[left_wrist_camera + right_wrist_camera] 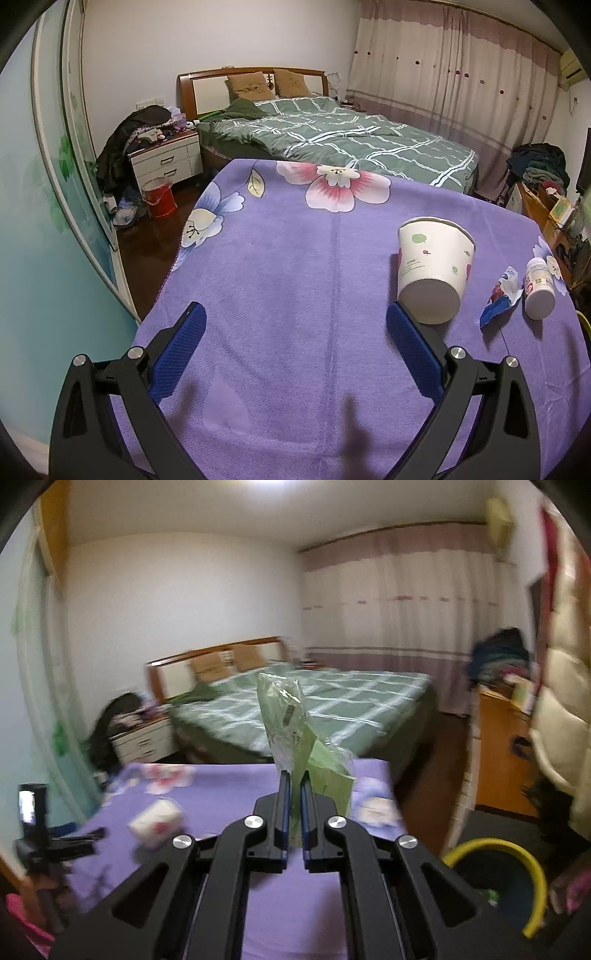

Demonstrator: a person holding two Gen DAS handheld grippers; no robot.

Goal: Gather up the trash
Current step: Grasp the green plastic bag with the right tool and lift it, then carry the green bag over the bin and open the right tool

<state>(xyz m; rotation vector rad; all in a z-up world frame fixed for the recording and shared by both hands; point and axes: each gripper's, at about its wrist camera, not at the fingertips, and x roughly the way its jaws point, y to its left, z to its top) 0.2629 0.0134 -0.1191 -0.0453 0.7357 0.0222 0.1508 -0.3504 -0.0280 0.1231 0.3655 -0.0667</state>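
A white paper cup [432,269] lies on its side on the purple flowered cloth [295,277], just beyond the right finger of my left gripper [295,317], which stands open and empty. Right of the cup lie a blue and red wrapper [498,299] and a small white bottle [539,291]. In the blurred right wrist view, my right gripper [294,779] is shut on a crinkled green plastic wrapper [295,734], held up above the cloth [229,794]. The cup [157,821] shows lower left there.
A bin with a yellow rim [517,871] stands on the floor right of the table. A bed [332,136], a nightstand [166,162] and a red bucket [159,197] lie beyond. A black camera stand [33,834] is at the left.
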